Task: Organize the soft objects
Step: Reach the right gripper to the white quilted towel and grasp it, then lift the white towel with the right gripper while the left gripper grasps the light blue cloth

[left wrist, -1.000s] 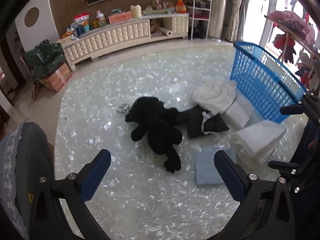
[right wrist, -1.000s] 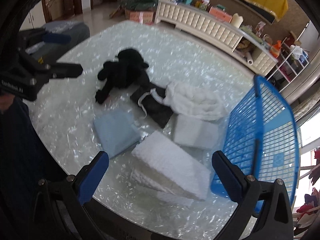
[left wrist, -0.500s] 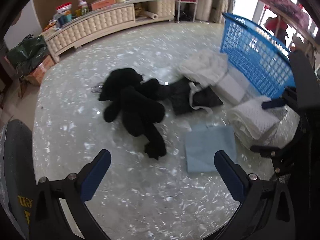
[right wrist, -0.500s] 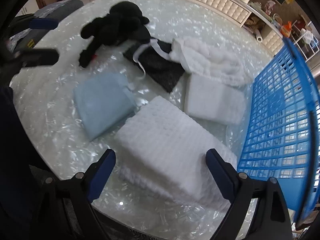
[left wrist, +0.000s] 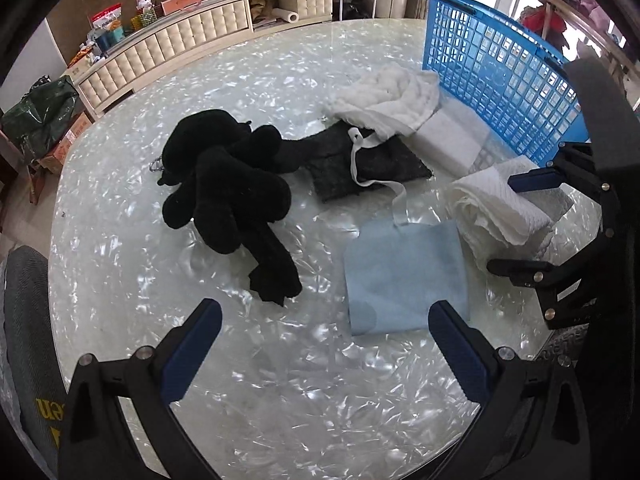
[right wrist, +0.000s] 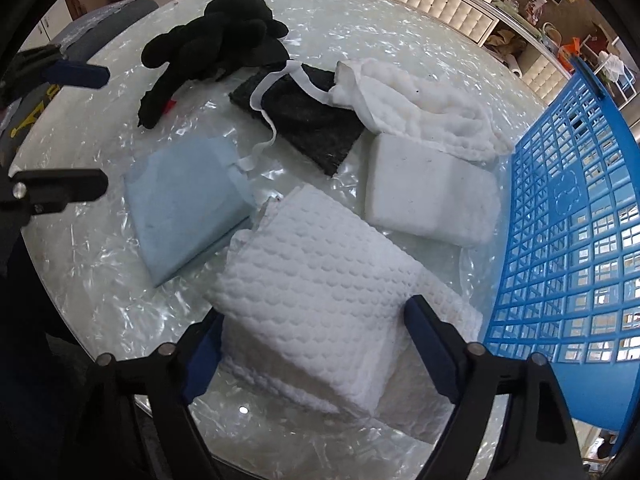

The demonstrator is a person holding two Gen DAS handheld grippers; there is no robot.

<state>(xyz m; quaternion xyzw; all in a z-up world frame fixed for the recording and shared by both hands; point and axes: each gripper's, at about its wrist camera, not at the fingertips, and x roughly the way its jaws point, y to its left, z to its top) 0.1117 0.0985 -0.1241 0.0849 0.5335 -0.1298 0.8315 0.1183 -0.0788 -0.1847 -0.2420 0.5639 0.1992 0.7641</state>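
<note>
The right gripper (right wrist: 312,324) has come down over the folded white textured towel (right wrist: 320,300) at the near edge of the table (right wrist: 360,12), and its jaws have just been closing; the towel now lies between the two blue pads (right wrist: 424,340). They look very near to its sides, perhaps already touching, but I do not see the cloth squeezed, so I judge it is not yet gripped. I think the first pick is about to happen, and the towel will probably go into the blue basket (right wrist: 580,240) just beside it.

The left gripper (left wrist: 324,344) has also lowered toward the table. Its fingers are spread wide with nothing between them, and they hover above the bare glossy surface, near the flat light blue cloth (left wrist: 404,276).

The white towel is thick, folded in several layers, with a bubbly pattern; it should compress easily. Behind it lies a white foam block (right wrist: 428,196). A fluffy white cloth (right wrist: 420,108) partly rests on a dark grey pad (right wrist: 312,120), and a white strap (right wrist: 272,92) runs across this pad. Farthest is the black plush toy (right wrist: 216,36). All of these are on the table, outside the basket.
</note>
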